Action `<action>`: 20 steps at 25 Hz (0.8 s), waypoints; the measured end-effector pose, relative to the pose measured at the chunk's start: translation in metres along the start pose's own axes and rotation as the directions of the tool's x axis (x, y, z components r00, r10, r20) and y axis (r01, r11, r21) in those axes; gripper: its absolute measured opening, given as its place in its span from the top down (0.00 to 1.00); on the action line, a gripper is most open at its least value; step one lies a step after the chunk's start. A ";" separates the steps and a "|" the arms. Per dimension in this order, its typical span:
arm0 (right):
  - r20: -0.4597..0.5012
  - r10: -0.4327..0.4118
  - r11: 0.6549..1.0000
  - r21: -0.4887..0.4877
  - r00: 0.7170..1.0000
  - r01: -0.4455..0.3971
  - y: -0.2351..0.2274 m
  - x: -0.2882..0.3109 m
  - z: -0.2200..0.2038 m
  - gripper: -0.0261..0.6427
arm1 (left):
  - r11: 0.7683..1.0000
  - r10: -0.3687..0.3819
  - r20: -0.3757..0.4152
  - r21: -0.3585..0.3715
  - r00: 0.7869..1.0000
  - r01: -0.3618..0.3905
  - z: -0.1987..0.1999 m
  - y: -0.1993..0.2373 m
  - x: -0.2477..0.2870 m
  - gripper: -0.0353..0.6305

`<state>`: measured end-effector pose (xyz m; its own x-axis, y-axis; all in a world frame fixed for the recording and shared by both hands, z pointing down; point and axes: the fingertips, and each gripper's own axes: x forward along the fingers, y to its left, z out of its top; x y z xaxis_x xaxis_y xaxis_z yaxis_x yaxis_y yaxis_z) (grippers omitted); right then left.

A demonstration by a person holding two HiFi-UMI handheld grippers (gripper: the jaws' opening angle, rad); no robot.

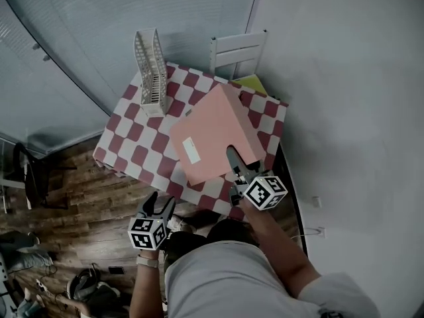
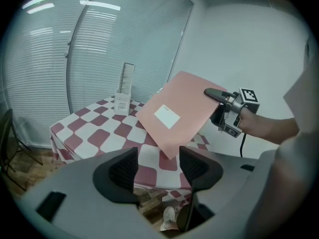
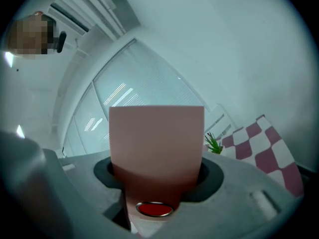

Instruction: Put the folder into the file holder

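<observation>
my right claw (image 1: 235, 161) pinches the pink folder (image 1: 215, 134) by its near edge above the worktop (image 1: 132, 138), left claw (image 1: 161, 204) open, empty; i'd tip it upright and slot it into the file holder (image 1: 151, 71) at 11 o'clock.

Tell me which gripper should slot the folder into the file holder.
Right: the right gripper is shut on the pink folder, held above the table. The left gripper is open, empty, farther from the file holder.
</observation>
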<state>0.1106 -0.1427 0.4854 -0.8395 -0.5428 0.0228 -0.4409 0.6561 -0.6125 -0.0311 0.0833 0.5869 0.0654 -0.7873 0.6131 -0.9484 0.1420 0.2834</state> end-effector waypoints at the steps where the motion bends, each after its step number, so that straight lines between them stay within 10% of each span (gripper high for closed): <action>1: -0.008 0.006 0.999 -0.035 1.000 -0.006 0.011 0.008 -0.001 0.57 | 1.000 0.003 0.012 -0.007 1.000 -0.003 0.004 0.008 -0.004 0.59; 20: -0.070 -0.091 0.898 -0.437 0.993 0.051 0.161 0.128 -0.003 0.57 | 1.000 -0.007 0.130 0.012 0.991 0.006 0.059 0.151 -0.061 0.59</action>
<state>-0.0691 -0.1052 0.3920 -0.8161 -0.5623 0.1333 -0.5778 0.7903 -0.2039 -0.1968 0.1177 0.5486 0.0312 -0.8598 0.5097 -0.9516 0.1304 0.2782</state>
